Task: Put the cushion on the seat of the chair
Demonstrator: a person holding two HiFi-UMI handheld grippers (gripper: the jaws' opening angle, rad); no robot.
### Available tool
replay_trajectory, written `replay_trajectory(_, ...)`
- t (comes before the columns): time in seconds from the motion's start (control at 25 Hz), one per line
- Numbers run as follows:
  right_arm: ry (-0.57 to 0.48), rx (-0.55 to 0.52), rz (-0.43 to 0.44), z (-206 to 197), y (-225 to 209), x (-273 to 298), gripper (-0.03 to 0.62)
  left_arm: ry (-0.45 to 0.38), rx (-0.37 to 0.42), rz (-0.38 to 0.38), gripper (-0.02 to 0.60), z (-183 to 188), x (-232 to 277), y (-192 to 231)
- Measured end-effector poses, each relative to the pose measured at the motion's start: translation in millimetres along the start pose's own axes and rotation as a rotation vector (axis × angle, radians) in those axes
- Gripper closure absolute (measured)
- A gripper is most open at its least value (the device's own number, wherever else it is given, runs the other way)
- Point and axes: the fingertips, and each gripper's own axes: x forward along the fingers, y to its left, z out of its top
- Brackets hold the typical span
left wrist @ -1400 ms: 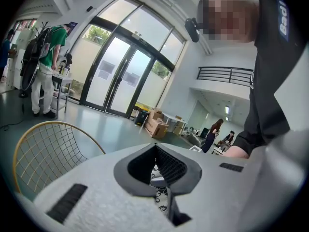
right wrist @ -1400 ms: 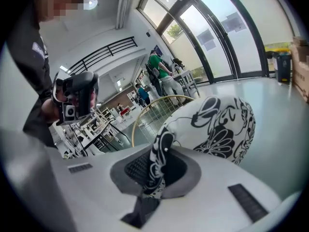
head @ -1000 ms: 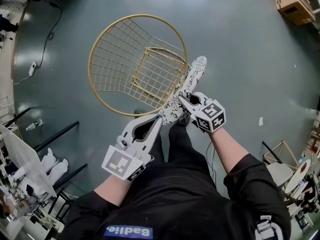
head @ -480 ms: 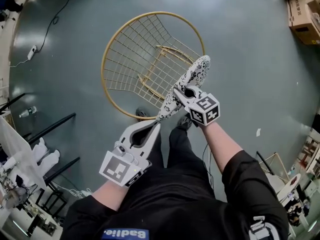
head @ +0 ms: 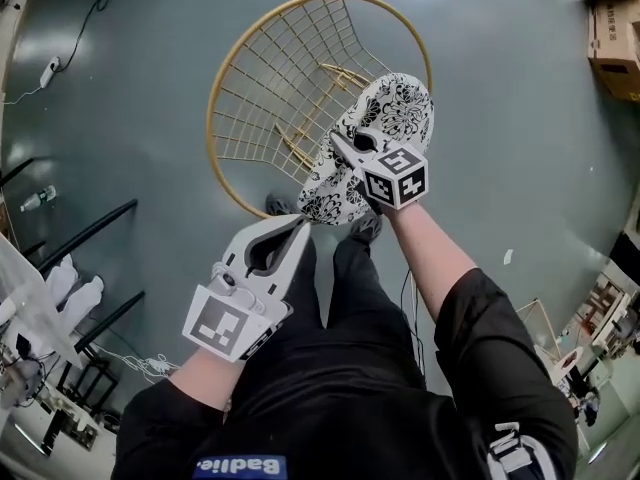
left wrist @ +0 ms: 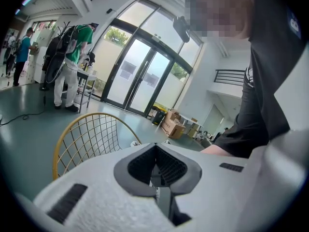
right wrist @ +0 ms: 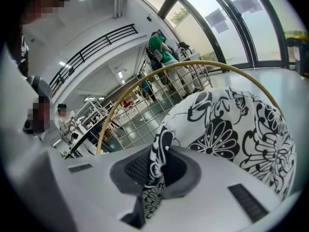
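Fingers point(right wrist: 126, 169) of right gripper point(right wrist: 153, 175) clamped on a thin fold of cushion point(head: 390, 113); left gripper point(head: 298, 226) pressed shut at 7 o'clock of it, possibly nipping a corner, hard to tell. Big worry first: open wire chair point(head: 228, 88), seat point(head: 300, 118) off at 9 o'clock of the cushion, so could land off-centre and slide off. Smaller: dangles, could swing or fold. Smallest: could slip from that narrow pinch.
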Motion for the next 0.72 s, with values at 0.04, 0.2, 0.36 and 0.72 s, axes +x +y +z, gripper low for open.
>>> replay_trajectory(0.04,-0.001,0.003,0.001,0,-1,6,0.557,0.001,-0.002,0.001,0.565,-1,0,4)
replay_trajectory(0.2,0.004,0.006,-0.001,-3,-10,28,0.557,0.004,-0.007,0.004,0.565,-11,-1,10)
replay_trajectory(0.36,0.013,0.006,-0.002,-4,-18,47,0.557,0.016,-0.039,0.011,0.565,-18,-6,10)
replay_trajectory(0.72,0.080,0.012,-0.052,-15,-38,110,0.554,0.015,-0.068,0.041,0.565,-20,-24,30)
